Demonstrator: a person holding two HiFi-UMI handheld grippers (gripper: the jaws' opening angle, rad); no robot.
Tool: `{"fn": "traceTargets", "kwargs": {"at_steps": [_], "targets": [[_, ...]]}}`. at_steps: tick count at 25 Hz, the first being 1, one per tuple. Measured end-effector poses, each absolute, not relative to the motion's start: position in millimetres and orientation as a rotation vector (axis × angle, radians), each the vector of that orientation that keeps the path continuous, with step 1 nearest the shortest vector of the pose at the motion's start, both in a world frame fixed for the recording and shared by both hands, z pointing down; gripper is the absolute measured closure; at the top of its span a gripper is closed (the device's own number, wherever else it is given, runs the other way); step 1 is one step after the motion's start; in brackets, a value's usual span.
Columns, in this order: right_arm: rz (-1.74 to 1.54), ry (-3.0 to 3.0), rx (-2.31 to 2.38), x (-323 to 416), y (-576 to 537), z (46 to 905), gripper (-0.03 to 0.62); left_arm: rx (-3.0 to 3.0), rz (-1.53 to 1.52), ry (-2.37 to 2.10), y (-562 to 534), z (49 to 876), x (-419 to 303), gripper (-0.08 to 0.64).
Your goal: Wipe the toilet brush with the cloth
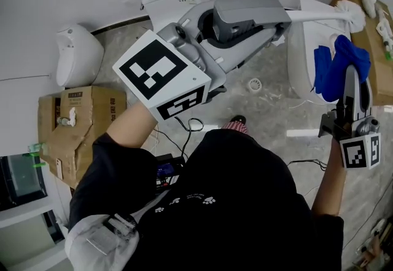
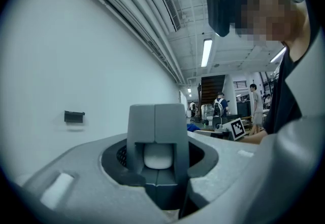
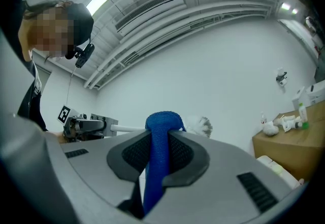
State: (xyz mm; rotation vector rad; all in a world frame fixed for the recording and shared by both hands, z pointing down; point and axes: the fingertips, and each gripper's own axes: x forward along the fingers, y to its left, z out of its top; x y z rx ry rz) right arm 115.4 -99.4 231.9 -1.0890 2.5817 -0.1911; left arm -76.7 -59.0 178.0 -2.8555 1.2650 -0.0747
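Left tool [image 1: 277, 23] grips the toilet brush [image 1: 316, 15]; right tool [image 1: 351, 76] grips the cloth [image 1: 331, 67].

Largest in the head view is the left tool's marker cube, and beyond it that tool's jaws are clamped on the end of the white handle, holding the brush roughly level with its bristle head out to the right above a white ceramic fixture [image 1: 302, 54]. The right tool's jaws are pinched tight on a fold of the blue cloth, which bunches up just beside the bristle head; whether the two touch cannot be told. A cardboard box [image 1: 92, 117] sits on the floor at the left.
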Motion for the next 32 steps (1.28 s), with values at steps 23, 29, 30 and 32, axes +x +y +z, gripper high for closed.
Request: {"fn": "traceTargets", "kwargs": {"at_steps": [23, 29, 30, 32], "targets": [[-0.072, 2.574, -1.124, 127.7, -82.2, 206.5, 0.528, -2.837, -0.071, 1.293, -56.9, 180.5, -74.1, 0.393], [-0.083, 2.585, -1.137, 127.2, -86.3, 208.5, 0.528, -2.846, -0.101, 1.307, -65.8, 187.0, -74.6, 0.393], [-0.089, 2.585, -1.14, 127.5, -87.5, 210.4, 0.528, -2.845, -0.109, 1.311, -67.4, 188.9, -74.7, 0.393], [-0.1, 2.586, -1.147, 128.1, -89.4, 214.1, 0.528, -2.845, -0.121, 1.32, -70.3, 192.8, -75.1, 0.393]]}}
